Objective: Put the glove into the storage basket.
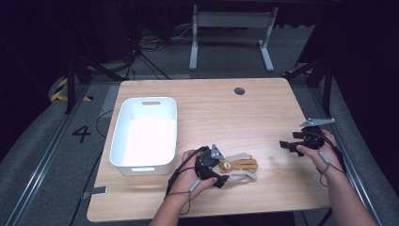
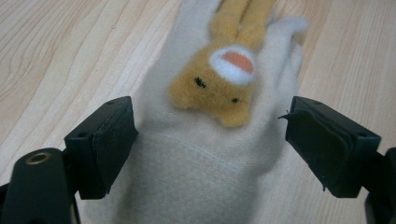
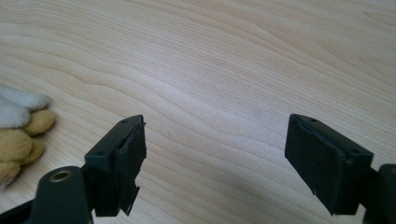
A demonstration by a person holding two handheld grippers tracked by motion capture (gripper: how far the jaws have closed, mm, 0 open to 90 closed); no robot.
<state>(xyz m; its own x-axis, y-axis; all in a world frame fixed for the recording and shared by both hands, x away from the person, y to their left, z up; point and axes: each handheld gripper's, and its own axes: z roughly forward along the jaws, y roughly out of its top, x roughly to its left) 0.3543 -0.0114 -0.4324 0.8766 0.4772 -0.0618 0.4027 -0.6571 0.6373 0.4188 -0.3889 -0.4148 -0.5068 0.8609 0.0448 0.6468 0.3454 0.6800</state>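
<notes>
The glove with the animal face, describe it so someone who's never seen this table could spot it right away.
Start at the white bin on the wooden table, then look just right of its near corner, where the left gripper sits. The glove lies flat between that gripper's open jaws. It is cream, with a fuzzy tan animal face and tan fingers.

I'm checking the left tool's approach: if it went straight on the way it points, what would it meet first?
The left tool, jaws open, would most likely meet the beige glove lying on the table, near its bear face. The glove already sits between the jaws.
</notes>
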